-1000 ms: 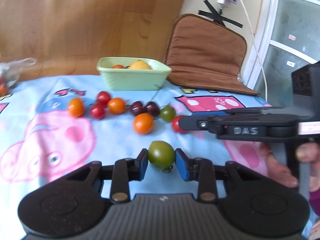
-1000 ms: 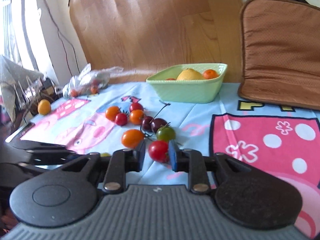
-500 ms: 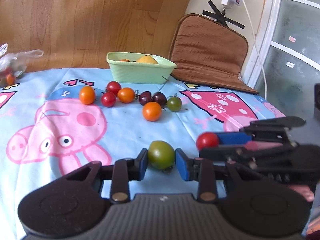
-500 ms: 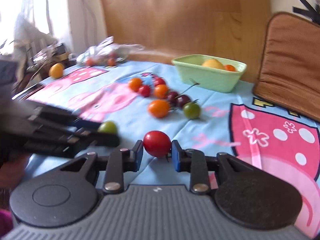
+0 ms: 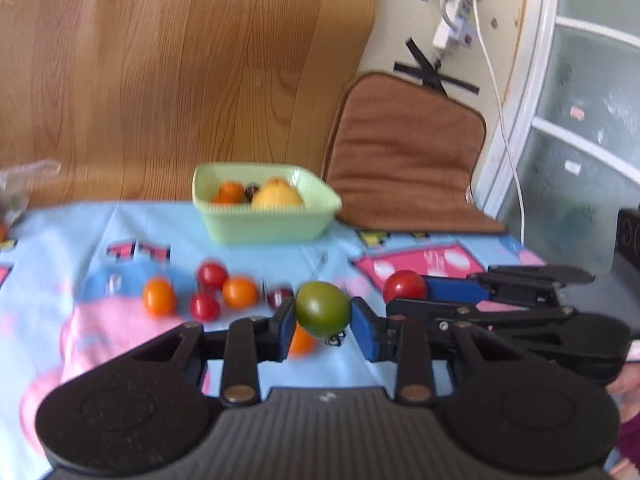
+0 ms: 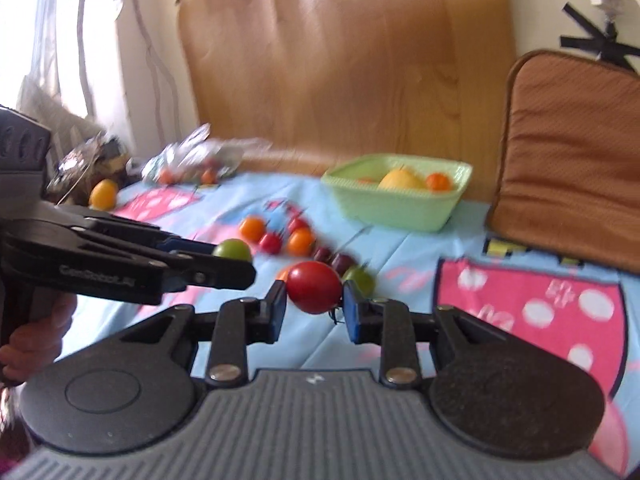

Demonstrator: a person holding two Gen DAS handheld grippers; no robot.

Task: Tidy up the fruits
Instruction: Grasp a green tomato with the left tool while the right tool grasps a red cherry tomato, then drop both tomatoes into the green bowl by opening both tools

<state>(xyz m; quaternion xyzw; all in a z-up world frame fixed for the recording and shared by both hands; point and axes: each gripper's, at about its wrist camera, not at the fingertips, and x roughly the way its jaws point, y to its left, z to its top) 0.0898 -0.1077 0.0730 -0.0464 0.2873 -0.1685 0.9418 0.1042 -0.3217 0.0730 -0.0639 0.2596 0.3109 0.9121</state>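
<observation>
The left hand-held gripper [image 5: 322, 322] pinches a green tomato [image 5: 322, 309]; the right hand-held gripper [image 6: 314, 304] pinches a red tomato [image 6: 314, 287], both clear of the tabletop [image 5: 72, 232]. Best carried steadily toward the green basket [image 5: 264, 224] at twelve o'clock, releasing low inside.

We are looking at a home, likely a dining corner: a table under a cartoon-pig tablecloth [image 5: 100, 240], a brown seat cushion [image 5: 404, 160] propped against the wall, a wooden panel [image 6: 348, 60], a taped-up power strip [image 5: 454, 26], and a frosted glass door [image 5: 592, 128].
</observation>
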